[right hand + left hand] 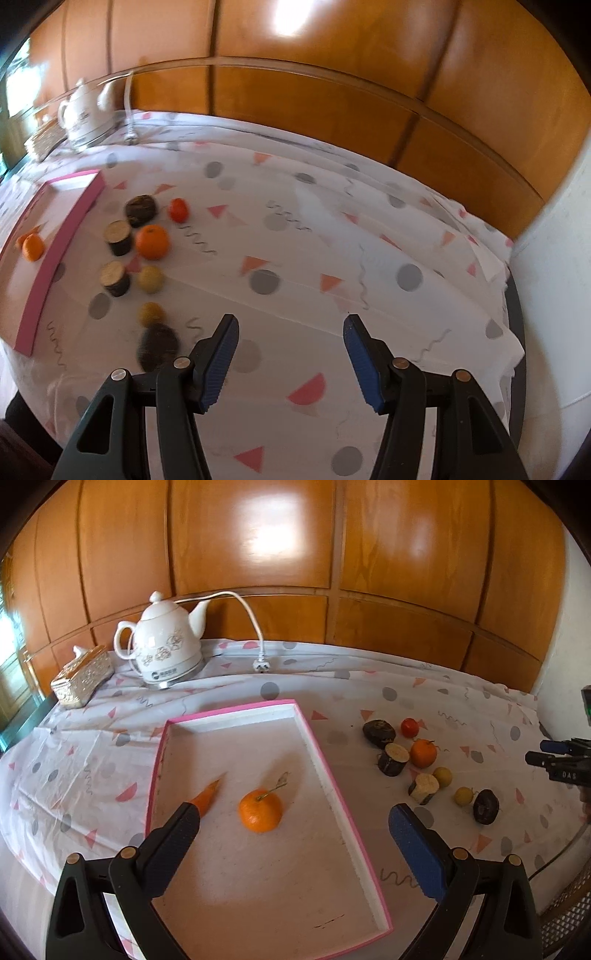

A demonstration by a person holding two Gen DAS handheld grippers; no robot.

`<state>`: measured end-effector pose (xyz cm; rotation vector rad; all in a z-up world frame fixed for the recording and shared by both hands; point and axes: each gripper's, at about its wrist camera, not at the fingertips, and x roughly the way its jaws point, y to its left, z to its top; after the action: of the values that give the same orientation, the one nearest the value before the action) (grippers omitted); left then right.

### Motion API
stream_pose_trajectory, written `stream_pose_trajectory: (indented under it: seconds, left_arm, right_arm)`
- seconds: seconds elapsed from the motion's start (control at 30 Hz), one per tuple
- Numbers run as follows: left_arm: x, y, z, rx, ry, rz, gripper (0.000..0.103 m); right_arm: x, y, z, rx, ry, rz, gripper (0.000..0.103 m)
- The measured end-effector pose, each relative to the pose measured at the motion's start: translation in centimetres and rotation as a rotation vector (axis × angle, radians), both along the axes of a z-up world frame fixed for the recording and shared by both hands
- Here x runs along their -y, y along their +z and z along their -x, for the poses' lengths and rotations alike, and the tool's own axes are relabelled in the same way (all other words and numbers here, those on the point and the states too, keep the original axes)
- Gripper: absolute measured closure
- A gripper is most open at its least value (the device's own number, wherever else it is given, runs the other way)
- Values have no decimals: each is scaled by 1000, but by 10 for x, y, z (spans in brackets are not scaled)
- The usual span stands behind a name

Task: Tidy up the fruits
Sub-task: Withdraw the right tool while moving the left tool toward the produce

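Both jaws stand spread and empty: the left hand-held gripper (295, 845) hovers over the pink-rimmed tray (334, 775), which already holds a leafed orange (260, 809) and a carrot (207, 797), while the right hand-held gripper (290, 363) hangs over bare cloth on the worktop (369, 258). The loose fruit lies just right of the tray, the dark fruit (159, 343) nearest the right fingers. I'd swing left, centre it between the pads, and close gently so it doesn't roll
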<state>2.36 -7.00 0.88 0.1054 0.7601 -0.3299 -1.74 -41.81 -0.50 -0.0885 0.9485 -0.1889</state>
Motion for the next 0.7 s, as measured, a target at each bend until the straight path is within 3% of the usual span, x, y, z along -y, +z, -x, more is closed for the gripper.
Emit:
stream_pose_trajectory:
  seconds: [0.7]
  left_arm:
    - [44, -2, -30, -55, -46, -9, 0]
  right_arm:
    - [83, -22, 7, -62, -341, -106, 43]
